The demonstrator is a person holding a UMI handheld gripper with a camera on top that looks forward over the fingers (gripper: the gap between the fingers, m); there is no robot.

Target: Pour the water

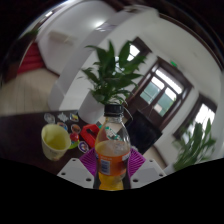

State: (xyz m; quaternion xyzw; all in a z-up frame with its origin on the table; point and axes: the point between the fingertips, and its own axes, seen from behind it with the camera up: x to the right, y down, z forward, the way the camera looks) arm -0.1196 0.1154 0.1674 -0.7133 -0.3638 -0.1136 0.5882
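Note:
A clear plastic bottle holding orange liquid, with a dark cap and a pale label, stands upright between my fingers. Both purple pads press against its sides, so my gripper is shut on it. The bottle's base hangs near the white fingertips, above the dark table. A yellow-green cup stands on the table to the left of the bottle, apart from it. The whole view is tilted.
A large potted green plant rises behind the bottle. A red object and small round items lie on the table between cup and bottle. Windows with dark frames are on the right wall.

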